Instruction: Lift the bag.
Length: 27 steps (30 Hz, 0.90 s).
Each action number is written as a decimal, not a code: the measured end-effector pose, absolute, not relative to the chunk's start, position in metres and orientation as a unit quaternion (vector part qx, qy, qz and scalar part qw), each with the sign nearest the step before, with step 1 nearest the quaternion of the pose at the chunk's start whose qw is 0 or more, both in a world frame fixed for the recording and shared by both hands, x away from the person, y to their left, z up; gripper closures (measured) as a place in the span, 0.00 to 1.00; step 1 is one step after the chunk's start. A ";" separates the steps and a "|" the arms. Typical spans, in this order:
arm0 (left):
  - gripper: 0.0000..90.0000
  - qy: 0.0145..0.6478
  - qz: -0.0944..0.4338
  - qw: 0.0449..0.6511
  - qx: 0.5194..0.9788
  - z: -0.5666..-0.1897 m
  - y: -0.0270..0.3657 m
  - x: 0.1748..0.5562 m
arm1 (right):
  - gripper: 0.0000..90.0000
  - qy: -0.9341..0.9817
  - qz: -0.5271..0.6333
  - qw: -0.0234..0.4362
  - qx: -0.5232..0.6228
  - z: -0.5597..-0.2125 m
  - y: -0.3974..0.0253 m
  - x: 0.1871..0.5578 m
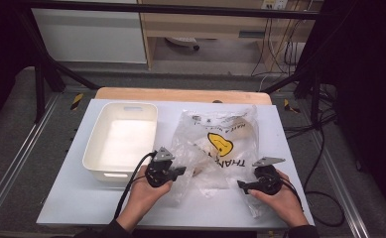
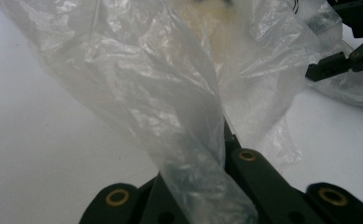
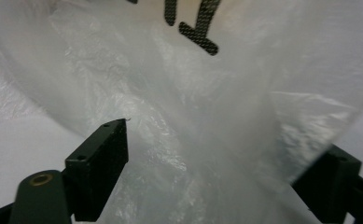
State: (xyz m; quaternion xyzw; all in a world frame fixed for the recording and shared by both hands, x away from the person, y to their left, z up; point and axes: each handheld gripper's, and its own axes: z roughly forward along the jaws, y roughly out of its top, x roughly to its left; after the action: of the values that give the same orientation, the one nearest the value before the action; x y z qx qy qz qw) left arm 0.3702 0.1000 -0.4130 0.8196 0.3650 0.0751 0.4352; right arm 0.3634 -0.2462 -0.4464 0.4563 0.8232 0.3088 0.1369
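Your left gripper (image 1: 179,171) is clamped on the bag (image 1: 215,144), which lies on the table (image 1: 71,198) beside the bin (image 1: 92,148). Your right gripper (image 1: 242,185) stands spread around bag film, unclamped. Risk: pulling now may tear the film or slip it from the left jaws.
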 end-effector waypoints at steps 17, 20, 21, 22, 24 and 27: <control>1.00 0.366 0.073 0.433 0.821 -0.416 0.098 0.371 | 0.63 0.863 0.304 0.133 0.381 -0.445 -0.219 0.360; 1.00 0.366 0.072 0.434 0.820 -0.416 0.097 0.371 | 0.77 0.867 0.300 0.128 0.378 -0.443 -0.216 0.362; 1.00 0.365 0.071 0.434 0.821 -0.416 0.097 0.371 | 0.80 0.867 0.300 0.128 0.376 -0.443 -0.215 0.363; 1.00 0.366 0.071 0.434 0.820 -0.416 0.097 0.372 | 0.84 0.868 0.298 0.128 0.377 -0.443 -0.214 0.362; 1.00 0.366 0.071 0.434 0.820 -0.416 0.097 0.372 | 0.92 0.869 0.299 0.125 0.374 -0.443 -0.212 0.363; 1.00 0.368 0.070 0.436 0.818 -0.416 0.098 0.373 | 1.00 0.870 0.298 0.124 0.373 -0.443 -0.210 0.364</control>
State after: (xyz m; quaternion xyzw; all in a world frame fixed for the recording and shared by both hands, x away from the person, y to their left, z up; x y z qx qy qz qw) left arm 0.3731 0.0979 -0.4155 0.8184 0.3680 0.0704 0.4357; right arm 0.3637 -0.2104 -0.4426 0.3729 0.8699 0.2980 0.1242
